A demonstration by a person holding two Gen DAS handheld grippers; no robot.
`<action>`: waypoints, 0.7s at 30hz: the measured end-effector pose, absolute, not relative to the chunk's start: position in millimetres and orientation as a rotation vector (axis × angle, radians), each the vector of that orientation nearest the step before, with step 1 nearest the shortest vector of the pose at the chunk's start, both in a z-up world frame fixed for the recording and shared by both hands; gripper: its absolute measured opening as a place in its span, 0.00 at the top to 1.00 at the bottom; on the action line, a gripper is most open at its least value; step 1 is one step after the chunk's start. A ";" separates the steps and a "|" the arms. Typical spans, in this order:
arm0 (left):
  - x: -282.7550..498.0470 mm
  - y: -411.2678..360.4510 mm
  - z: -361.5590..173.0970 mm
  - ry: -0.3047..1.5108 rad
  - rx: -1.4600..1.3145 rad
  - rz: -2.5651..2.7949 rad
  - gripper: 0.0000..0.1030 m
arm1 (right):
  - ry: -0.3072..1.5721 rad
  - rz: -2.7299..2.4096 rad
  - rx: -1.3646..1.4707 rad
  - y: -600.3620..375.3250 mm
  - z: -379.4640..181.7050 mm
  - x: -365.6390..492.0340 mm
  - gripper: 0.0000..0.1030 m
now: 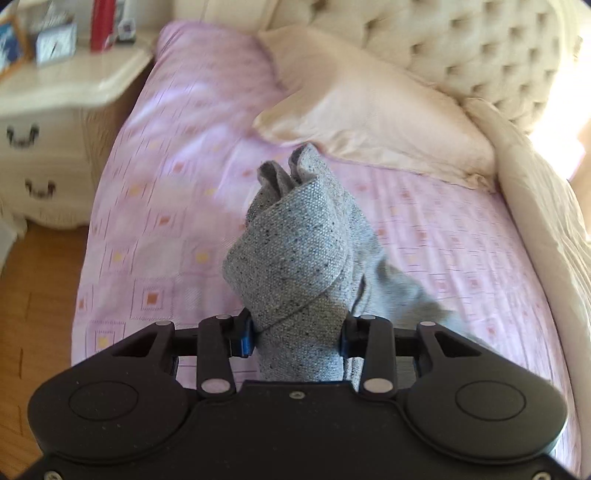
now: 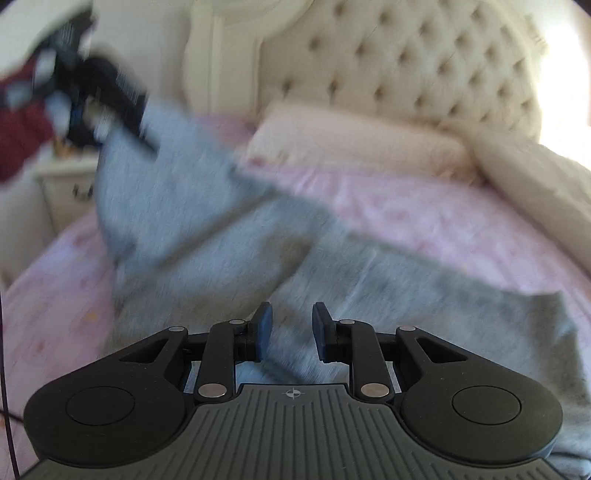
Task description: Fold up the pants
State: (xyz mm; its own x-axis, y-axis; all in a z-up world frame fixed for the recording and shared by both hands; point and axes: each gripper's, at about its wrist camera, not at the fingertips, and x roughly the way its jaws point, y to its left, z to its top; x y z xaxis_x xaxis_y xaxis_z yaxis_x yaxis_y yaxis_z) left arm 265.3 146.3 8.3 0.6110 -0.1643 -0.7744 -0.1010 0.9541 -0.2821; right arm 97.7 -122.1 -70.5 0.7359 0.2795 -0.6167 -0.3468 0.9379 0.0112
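Presently, on a bed with a pink checked bedsheet (image 1: 155, 229):

Item: grey speckled woven pants (image 1: 295, 258). They lie spread across the sheet, filling the near and middle part of the right wrist view (image 2: 207, 236); one end is bunched into a thick roll and raised clear of the bed at the left gripper.

Item: left gripper (image 1: 297, 338), black with blue pads. Clenched on the bunched pants; cloth fills the gap between both pads and stands up past them in folded peaks. In the right wrist view it shows blurred at upper left (image 2: 107, 96), with the grey cloth hanging down from it to the bed.

Item: right gripper (image 2: 291, 332), black with blue pads. Its fingers stand part-way apart, low over the flat stretch of pants. Whether cloth is caught between the pads cannot be told; the fabric there is blurred.

Item: peach satin pillow (image 1: 369, 114), at the head of the bed, beyond the raised cloth.

Item: cream button-tufted headboard (image 1: 461, 48), behind the pillow.

Item: cream bedside cabinet with dark drawer handles (image 1: 40, 122), left of the bed, bearing a red cylindrical container (image 1: 102, 24).

Item: wooden floor (image 1: 33, 314), beside the bed.
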 end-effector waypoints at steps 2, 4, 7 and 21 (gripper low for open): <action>257.6 129.1 27.3 0.893 -0.259 -0.046 0.55 | 0.635 0.356 -0.138 -118.5 -69.8 94.0 0.78; 248.8 109.8 44.8 0.872 -0.202 -0.058 0.55 | 0.646 0.378 -0.089 -123.8 -60.2 95.7 0.78; 235.5 78.8 67.3 0.846 -0.138 -0.078 0.55 | 0.606 0.353 0.027 -145.7 -44.6 94.9 0.78; 187.9 -146.5 58.6 0.829 0.155 -0.338 0.51 | 0.643 -0.045 0.312 -294.0 -36.1 95.6 0.77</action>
State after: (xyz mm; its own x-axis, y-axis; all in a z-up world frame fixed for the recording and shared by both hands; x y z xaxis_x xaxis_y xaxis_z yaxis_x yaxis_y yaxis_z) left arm 187.9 -146.5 58.6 0.6264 -0.2337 -0.7436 0.3531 0.9356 0.0035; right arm 95.6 -294.0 -36.1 0.8010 0.0553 -0.5961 0.1371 0.9523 0.2725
